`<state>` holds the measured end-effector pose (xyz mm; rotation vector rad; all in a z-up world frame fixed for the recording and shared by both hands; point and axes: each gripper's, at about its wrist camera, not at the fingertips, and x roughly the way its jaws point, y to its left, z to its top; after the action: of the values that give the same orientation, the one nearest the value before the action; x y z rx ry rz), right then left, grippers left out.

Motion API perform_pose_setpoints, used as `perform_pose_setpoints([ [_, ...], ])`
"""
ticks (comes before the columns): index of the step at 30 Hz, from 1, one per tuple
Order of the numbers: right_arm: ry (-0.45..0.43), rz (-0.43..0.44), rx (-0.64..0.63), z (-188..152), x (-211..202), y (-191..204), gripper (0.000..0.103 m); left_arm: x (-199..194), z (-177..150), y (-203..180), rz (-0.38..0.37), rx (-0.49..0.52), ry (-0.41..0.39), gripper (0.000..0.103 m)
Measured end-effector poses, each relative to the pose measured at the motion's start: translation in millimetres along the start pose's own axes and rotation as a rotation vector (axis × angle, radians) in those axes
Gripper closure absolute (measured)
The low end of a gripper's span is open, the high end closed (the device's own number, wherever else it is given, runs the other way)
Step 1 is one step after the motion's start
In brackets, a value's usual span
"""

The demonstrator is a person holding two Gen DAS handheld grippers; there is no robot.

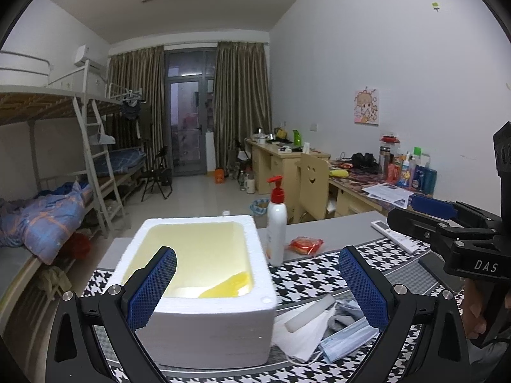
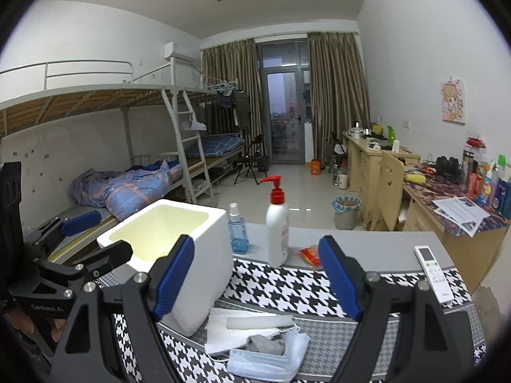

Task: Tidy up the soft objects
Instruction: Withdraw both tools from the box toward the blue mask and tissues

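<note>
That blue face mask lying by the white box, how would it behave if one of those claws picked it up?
The blue mask looks thin and crumpled, so it would probably hang floppy and weigh next to nothing. It lies against a grey cloth and white tissue, so a grab may drag those along.

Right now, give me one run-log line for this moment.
left gripper: open, empty | right gripper: open, empty | foam box: yellow item inside | face masks: on mat beside box
</note>
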<state>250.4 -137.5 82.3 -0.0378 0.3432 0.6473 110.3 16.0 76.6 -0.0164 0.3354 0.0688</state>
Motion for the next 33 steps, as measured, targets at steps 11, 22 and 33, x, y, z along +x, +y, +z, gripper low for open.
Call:
perform_pose_setpoints([
  [11,0.009,-0.023,0.003,-11.1,-11.9,-13.4,0.02,1.7,-3.9,-18.6,-0.038,0.018,0.006,0.001],
  [22,0.037,-0.033,-0.019,-25.4,-14.9,-19.1,0.02,9.9,-13.4,-31.2,-0.075,0.025,0.034,0.001],
  [33,0.057,-0.043,-0.003,-36.3,-16.1,-30.9,0.02,18.7,-23.6,-43.7,-0.111,0.034,0.062,0.001],
])
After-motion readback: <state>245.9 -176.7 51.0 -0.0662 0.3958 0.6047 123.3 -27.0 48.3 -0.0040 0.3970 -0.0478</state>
